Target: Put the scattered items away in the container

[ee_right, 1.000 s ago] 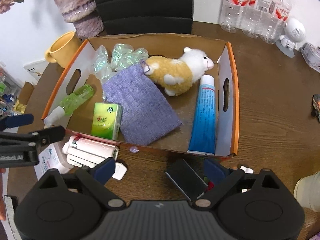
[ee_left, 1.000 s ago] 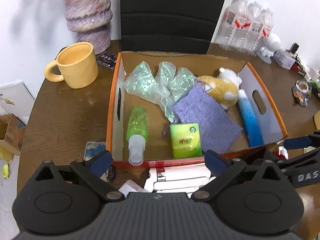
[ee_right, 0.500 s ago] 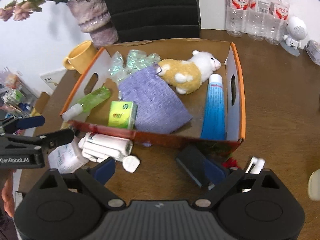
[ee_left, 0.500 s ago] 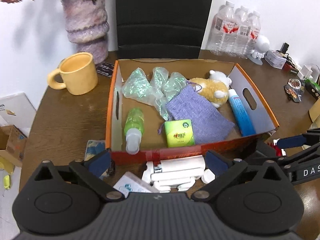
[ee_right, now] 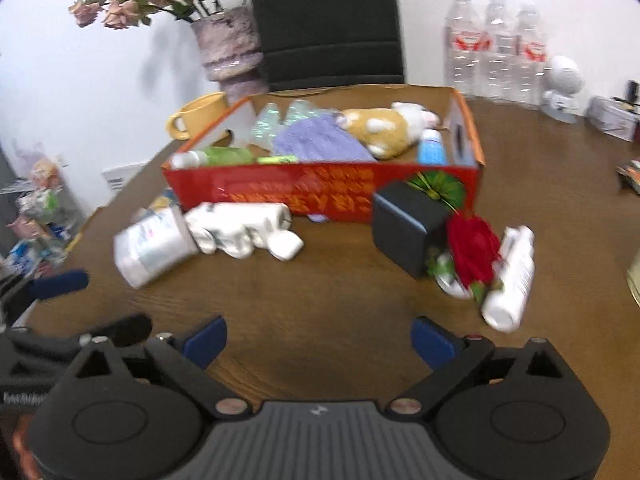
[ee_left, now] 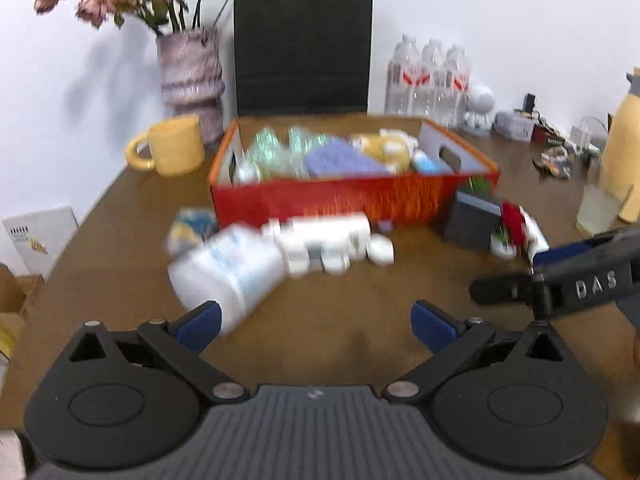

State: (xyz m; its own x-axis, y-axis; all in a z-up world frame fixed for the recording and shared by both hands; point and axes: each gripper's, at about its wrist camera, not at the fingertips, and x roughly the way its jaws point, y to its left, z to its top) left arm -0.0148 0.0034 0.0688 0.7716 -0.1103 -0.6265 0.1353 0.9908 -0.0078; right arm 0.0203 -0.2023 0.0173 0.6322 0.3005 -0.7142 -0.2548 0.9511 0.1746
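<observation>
Two empty grippers, jaws apart

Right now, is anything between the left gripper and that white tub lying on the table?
Nothing visible does. The left gripper is open, and the white tub lies on bare table right by its left finger.

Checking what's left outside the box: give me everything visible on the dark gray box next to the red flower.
The dark gray box is a matte, boxy block with rounded corners, material unclear. It stands tilted on the wooden table, just in front of the red cardboard container, near its right corner, outside it. A red artificial flower with green leaves lies against its right side; a green leaf cluster shows behind its top. Neither gripper touches it.
</observation>
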